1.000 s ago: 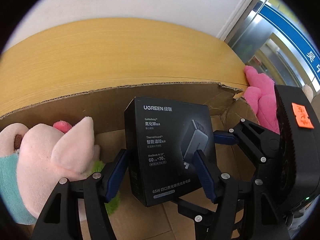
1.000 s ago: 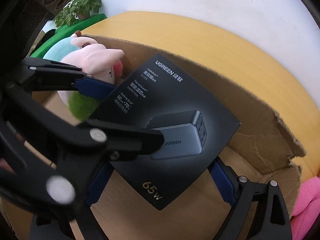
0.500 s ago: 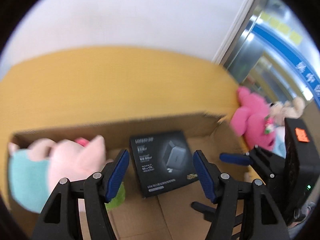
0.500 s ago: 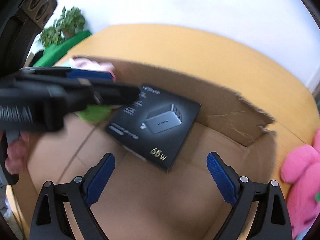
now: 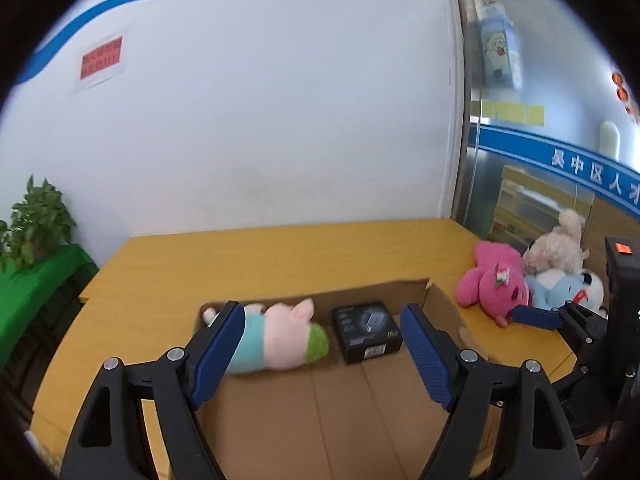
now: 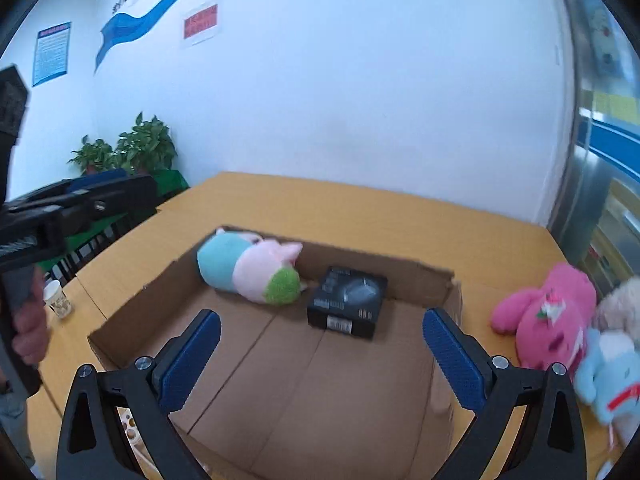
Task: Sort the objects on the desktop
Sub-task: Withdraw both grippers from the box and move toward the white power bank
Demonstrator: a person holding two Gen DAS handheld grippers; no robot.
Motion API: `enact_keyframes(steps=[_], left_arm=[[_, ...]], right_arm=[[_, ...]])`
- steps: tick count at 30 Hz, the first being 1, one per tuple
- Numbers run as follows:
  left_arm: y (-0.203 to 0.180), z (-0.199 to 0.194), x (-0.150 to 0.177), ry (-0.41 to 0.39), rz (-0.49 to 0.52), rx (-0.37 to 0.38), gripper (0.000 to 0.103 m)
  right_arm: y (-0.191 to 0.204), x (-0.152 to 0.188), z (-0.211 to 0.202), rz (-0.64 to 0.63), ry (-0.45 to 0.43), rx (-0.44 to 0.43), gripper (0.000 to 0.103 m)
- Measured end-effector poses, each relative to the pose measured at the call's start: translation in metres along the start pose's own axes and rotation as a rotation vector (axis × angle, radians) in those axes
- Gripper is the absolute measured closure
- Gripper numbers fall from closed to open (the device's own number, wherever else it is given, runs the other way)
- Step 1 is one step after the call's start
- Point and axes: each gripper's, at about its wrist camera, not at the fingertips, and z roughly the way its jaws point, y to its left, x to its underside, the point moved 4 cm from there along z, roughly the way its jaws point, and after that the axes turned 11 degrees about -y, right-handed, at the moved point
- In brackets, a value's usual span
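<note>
A black charger box [image 5: 366,331] [image 6: 347,307] lies flat inside the open cardboard box [image 5: 320,408] [image 6: 312,392], at its far side. A pink and teal plush pig [image 5: 276,338] [image 6: 250,270] lies next to it on the left. My left gripper [image 5: 322,354] is open and empty, held above the cardboard box. My right gripper [image 6: 320,354] is open and empty too, also above it. A pink plush [image 5: 494,282] [image 6: 550,312], a blue plush [image 5: 560,286] [image 6: 608,372] and a beige plush [image 5: 558,246] lie on the yellow table to the right of the box.
The yellow table [image 5: 260,260] [image 6: 360,216] stands against a white wall. A paper cup [image 6: 58,300] stands on the table to the left of the cardboard box. Potted plants [image 6: 128,148] stand on a green stand at the far left. The right gripper also shows at the right edge of the left wrist view [image 5: 552,318].
The charger box, held close in front of both grippers a second ago, now lies in the cardboard box. Both grippers have pulled back and up, away from it.
</note>
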Motion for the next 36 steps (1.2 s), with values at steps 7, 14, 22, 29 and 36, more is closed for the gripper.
enact_keyframes(steps=[7, 14, 22, 29, 36], left_arm=[[-0.009, -0.033, 0.047, 0.038, 0.022, -0.098, 0.023], [-0.022, -0.056, 0.072, 0.076, 0.021, -0.083, 0.023], [-0.027, -0.067, 0.074, 0.067, 0.025, -0.106, 0.023], [-0.024, -0.066, 0.083, 0.093, 0.023, -0.124, 0.023], [-0.023, -0.063, 0.091, 0.114, 0.014, -0.125, 0.023]], right_arm=[[0.01, 0.071, -0.026, 0.126, 0.089, 0.054, 0.0], [0.029, 0.079, -0.067, 0.082, 0.046, 0.093, 0.0], [0.035, 0.076, -0.083, 0.079, 0.013, 0.087, 0.0], [0.034, 0.081, -0.08, 0.107, 0.016, 0.079, 0.0], [0.035, 0.084, -0.079, 0.099, 0.011, 0.093, 0.0]])
